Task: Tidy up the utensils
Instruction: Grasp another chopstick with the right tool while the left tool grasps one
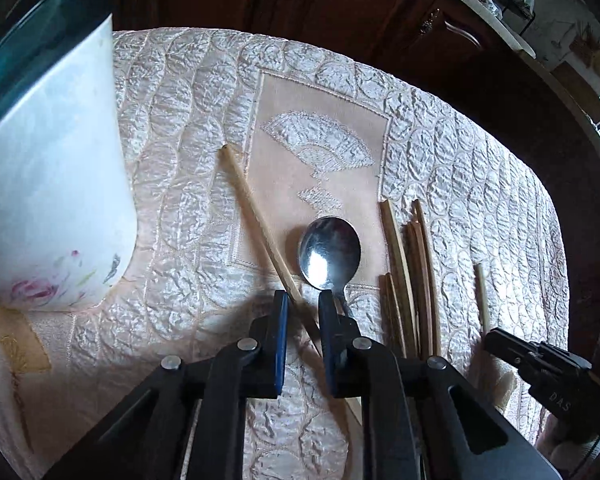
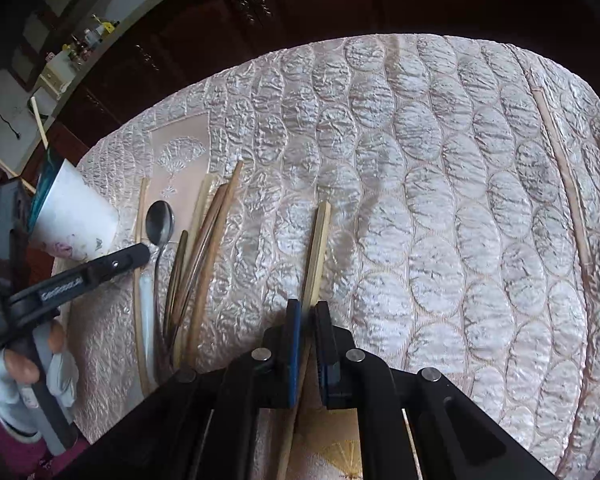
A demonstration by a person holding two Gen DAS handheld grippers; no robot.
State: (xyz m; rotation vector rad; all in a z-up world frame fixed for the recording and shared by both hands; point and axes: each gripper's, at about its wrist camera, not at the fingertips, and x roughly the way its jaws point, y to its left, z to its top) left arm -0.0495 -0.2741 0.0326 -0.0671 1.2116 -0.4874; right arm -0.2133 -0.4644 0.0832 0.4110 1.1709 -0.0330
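Note:
My left gripper [image 1: 303,300] hovers low over the quilted cloth, jaws narrowly apart. A pale chopstick [image 1: 256,216] lies slanted on the cloth, runs through the gap and passes under the right finger. A steel spoon [image 1: 330,254] lies bowl-up just beyond the fingertips, its handle beside the right finger. My right gripper [image 2: 308,308] is shut on another pale chopstick [image 2: 320,240], which reaches forward over the cloth. In the right wrist view the left gripper [image 2: 138,254] sits over the spoon [image 2: 160,218]. The right gripper [image 1: 494,338] shows at the left wrist view's right edge.
A white flowered cup [image 1: 60,180] with a teal inside stands at the left, also seen as the cup [image 2: 76,220]. A bundle of several chopsticks [image 1: 412,280] lies right of the spoon. One chopstick [image 2: 568,184] lies alone far right. Dark cabinets stand past the table edge.

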